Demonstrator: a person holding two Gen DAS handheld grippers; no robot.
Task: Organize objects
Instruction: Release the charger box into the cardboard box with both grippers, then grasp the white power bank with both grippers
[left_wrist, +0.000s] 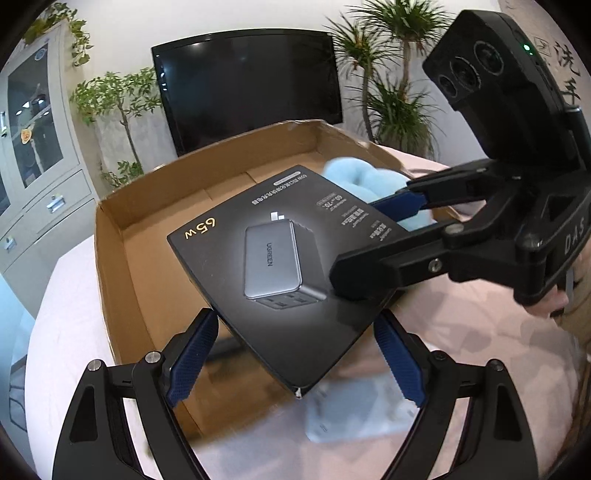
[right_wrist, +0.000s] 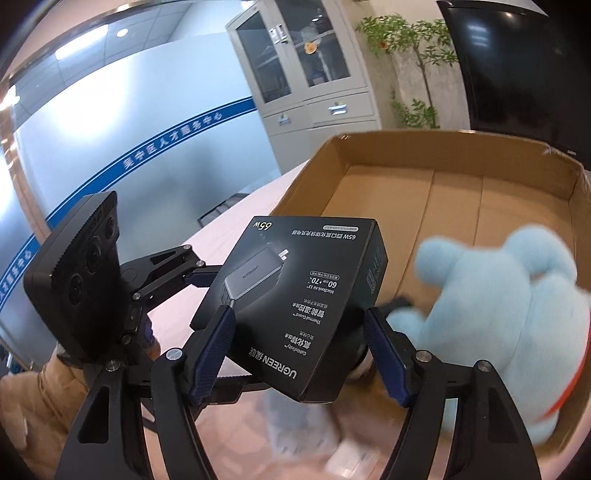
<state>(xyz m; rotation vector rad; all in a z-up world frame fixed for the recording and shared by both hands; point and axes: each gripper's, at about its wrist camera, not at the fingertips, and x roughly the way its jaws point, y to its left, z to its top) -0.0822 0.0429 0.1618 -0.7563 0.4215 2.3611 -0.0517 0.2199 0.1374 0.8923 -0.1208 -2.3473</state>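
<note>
A black charger box (left_wrist: 280, 258) printed with a grey adapter hangs tilted above the near wall of an open cardboard carton (left_wrist: 110, 236). My left gripper (left_wrist: 295, 314) has its blue pads (left_wrist: 192, 354) pressed on two opposite sides of the box's near corner. Coming in from the right, my right gripper (left_wrist: 352, 240) clamps the box's far-right end. In the right wrist view the same charger box (right_wrist: 295, 295) sits between the right gripper (right_wrist: 298, 311) pads. A light blue plush toy (right_wrist: 498, 295) lies inside the carton (right_wrist: 332, 155) at its right side.
The carton stands on a table with a pale pink cloth (left_wrist: 480, 332). A blurred pale packet (left_wrist: 354, 413) lies on the cloth below the held box. Behind the table are a dark screen (left_wrist: 251, 85), potted plants (left_wrist: 118, 103) and a grey cabinet (left_wrist: 37, 147).
</note>
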